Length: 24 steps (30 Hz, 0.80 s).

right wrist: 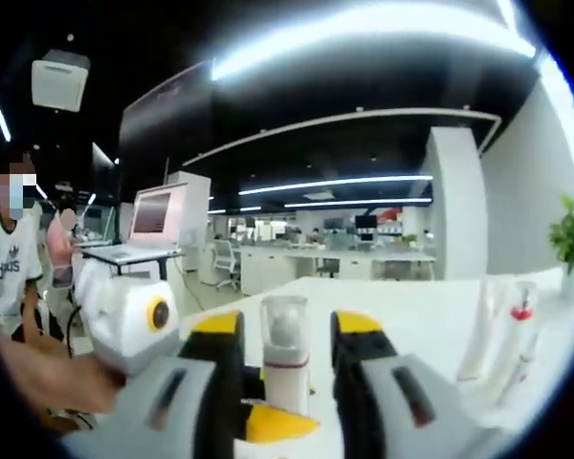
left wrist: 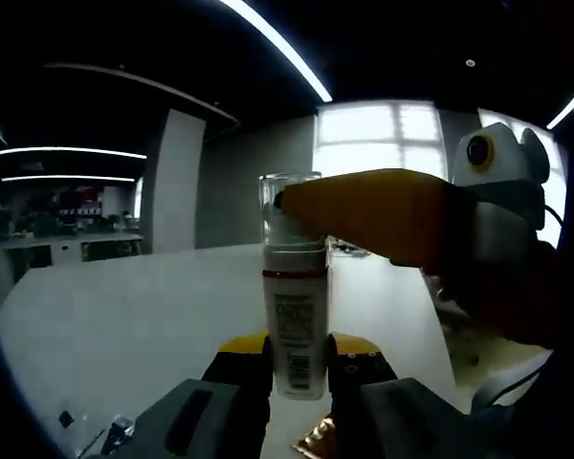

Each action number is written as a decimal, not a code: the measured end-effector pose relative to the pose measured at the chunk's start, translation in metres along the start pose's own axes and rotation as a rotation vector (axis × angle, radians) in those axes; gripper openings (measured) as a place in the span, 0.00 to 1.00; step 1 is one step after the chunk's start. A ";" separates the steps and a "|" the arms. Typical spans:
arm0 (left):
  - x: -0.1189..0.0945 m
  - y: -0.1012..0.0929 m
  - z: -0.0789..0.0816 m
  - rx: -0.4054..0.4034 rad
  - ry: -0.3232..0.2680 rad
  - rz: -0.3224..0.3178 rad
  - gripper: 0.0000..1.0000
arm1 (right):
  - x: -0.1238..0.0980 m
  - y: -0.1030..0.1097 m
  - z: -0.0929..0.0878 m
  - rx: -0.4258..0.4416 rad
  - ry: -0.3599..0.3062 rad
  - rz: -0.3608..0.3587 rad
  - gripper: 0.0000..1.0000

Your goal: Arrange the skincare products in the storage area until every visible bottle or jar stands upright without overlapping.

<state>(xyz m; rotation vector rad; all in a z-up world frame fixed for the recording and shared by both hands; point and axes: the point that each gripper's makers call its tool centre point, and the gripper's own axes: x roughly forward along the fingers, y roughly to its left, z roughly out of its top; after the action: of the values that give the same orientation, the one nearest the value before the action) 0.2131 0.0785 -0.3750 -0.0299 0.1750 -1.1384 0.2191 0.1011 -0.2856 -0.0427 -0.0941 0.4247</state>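
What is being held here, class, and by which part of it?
A white pump bottle with a clear cap: the left hand-held gripper clamps its lower body, and the right hand-held gripper closes around its clear cap.

White table (right wrist: pixel 411 306) w/ plain bare top. Two slim bottles (right wrist: pixel 502 330) stand upright on it nr its right edge in right gripper view, just beside each other.

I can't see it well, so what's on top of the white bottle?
A clear cap tops the bottle, with a pump head faintly visible inside it. The right gripper's yellow finger crosses the cap in the left gripper view, hiding its right side.
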 end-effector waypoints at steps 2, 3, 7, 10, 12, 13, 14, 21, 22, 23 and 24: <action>0.001 0.001 -0.001 0.007 0.003 0.006 0.21 | 0.001 0.001 0.001 0.008 -0.003 0.000 0.35; 0.001 0.001 -0.001 0.007 0.004 0.005 0.21 | 0.002 0.001 0.001 0.004 -0.002 0.001 0.35; 0.002 0.001 -0.001 0.009 -0.001 0.011 0.21 | 0.001 0.002 0.001 0.002 -0.003 -0.004 0.33; 0.001 0.001 0.000 0.017 -0.004 0.019 0.21 | 0.002 0.003 0.001 0.001 0.001 -0.002 0.32; 0.001 0.002 0.001 0.026 -0.005 0.026 0.21 | 0.002 0.004 0.000 -0.004 0.005 -0.006 0.32; 0.001 0.003 0.001 0.029 -0.006 0.030 0.21 | 0.002 0.004 0.000 -0.001 0.003 -0.006 0.32; 0.001 0.003 0.001 0.031 -0.006 0.032 0.21 | 0.003 0.002 0.000 -0.005 0.006 -0.008 0.32; 0.002 0.004 -0.001 0.041 -0.002 0.039 0.21 | 0.006 0.002 -0.001 0.007 0.000 -0.008 0.30; 0.002 0.004 -0.002 0.044 0.000 0.040 0.21 | 0.006 0.001 0.000 0.004 -0.001 -0.012 0.30; 0.002 0.004 -0.002 0.048 0.001 0.043 0.21 | 0.007 0.001 0.000 0.003 -0.001 -0.013 0.29; 0.002 0.004 -0.002 0.046 0.001 0.043 0.21 | 0.007 0.001 -0.001 0.005 -0.001 -0.012 0.28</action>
<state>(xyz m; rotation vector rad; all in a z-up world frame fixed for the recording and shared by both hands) 0.2175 0.0786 -0.3780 0.0148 0.1496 -1.0991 0.2253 0.1046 -0.2858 -0.0367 -0.0937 0.4125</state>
